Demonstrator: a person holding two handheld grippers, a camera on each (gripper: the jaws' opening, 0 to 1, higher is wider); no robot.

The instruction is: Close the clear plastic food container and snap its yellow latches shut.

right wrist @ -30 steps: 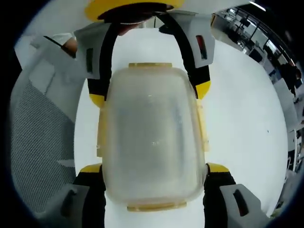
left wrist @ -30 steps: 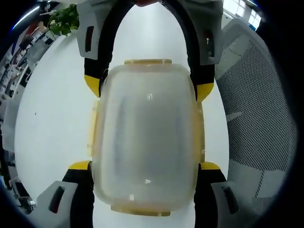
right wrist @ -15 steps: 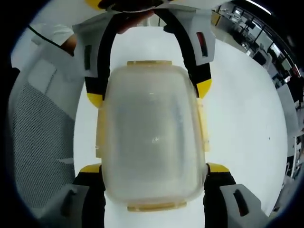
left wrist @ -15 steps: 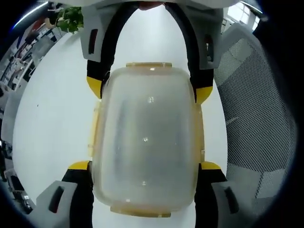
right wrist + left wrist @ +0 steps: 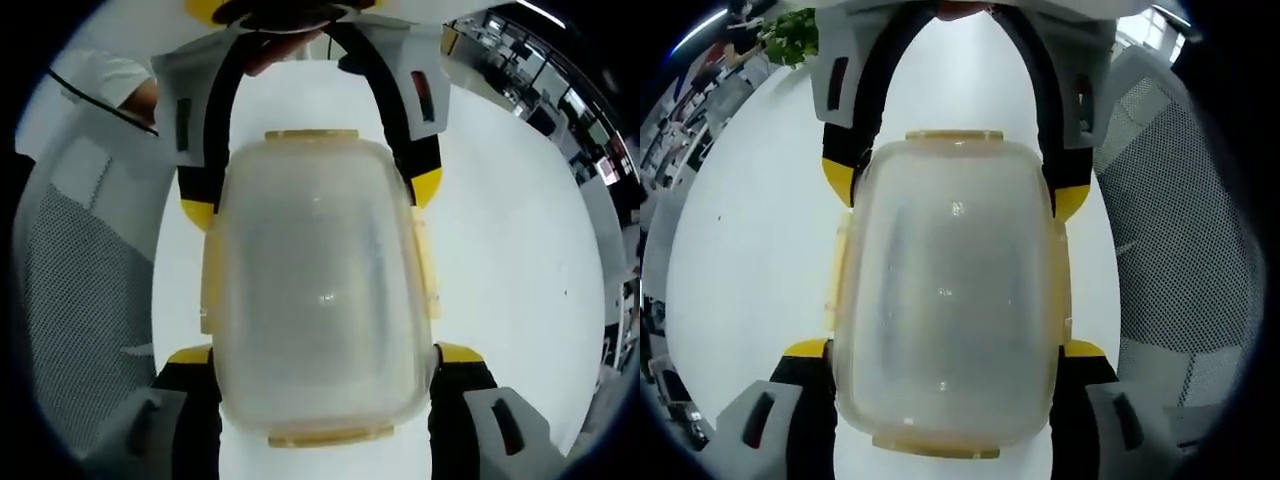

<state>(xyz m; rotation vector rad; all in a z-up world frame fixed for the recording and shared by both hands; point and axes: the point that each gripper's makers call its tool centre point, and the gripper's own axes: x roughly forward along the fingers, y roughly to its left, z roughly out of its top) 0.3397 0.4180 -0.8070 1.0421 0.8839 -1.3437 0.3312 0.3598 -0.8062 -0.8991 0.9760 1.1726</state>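
A clear, cloudy plastic container (image 5: 950,290) with yellow latches lies between both grippers over the white table (image 5: 750,260). My left gripper (image 5: 945,348) comes up from the bottom of the left gripper view, its yellow-tipped jaws pressed against the container's two long sides. My right gripper (image 5: 952,190) reaches in from the top and clamps the far end the same way. In the right gripper view the container (image 5: 320,290) sits between the right gripper (image 5: 325,353) below and the left gripper (image 5: 312,198) above. Yellow latches (image 5: 953,135) (image 5: 425,265) lie flat against the rim.
A grey mesh chair (image 5: 1180,250) (image 5: 80,300) stands close beside the table. A green plant (image 5: 790,35) is at the table's far end. A person's sleeve (image 5: 110,75) shows behind the left gripper. Desks (image 5: 540,90) lie beyond the table.
Both cameras have shifted slightly. The container and both grips on it look the same.
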